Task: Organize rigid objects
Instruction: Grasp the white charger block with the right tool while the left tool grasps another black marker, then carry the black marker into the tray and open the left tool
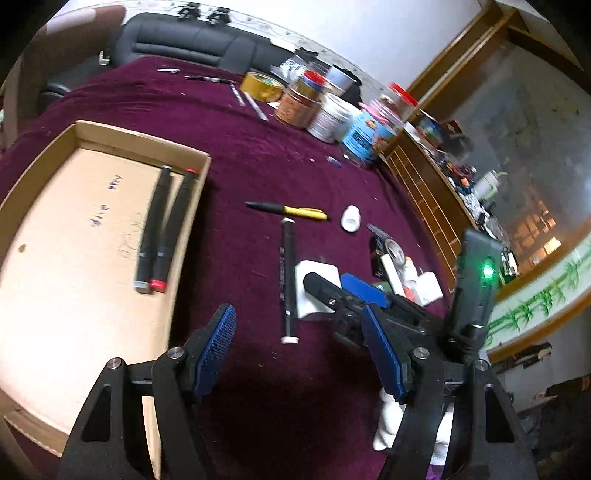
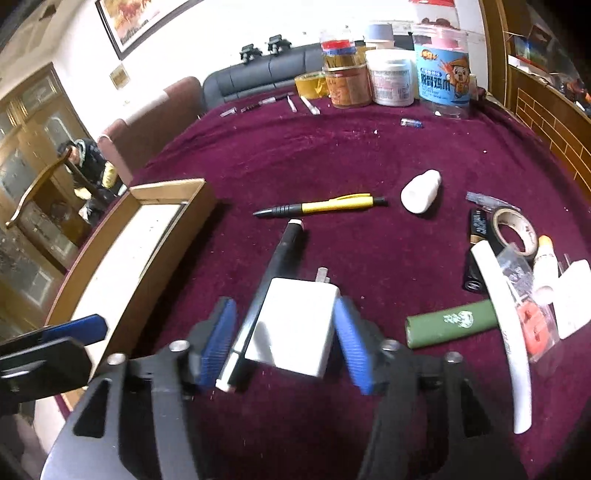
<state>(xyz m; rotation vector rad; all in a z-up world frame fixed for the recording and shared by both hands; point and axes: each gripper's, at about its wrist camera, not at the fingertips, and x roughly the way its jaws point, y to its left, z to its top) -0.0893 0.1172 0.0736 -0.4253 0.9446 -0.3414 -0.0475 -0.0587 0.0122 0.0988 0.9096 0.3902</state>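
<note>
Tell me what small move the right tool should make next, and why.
Probably shift slightly right, then close. The right tool is open around both the white charger and the black marker beside it, so closing now might catch both. Two markers already lie in the box.

Table under a dark red velvet cloth (image 2: 369, 155). Behind its far edge, a black leather sofa (image 2: 258, 79) against a white wall (image 2: 221, 33). A framed picture (image 2: 136, 18) hangs on that wall, above the sofa's left end. Left of the sofa, a brown armchair (image 2: 147, 118), then a wooden glass-door cabinet (image 2: 33, 122). Right of the table, wooden shelving (image 1: 424, 177).
</note>
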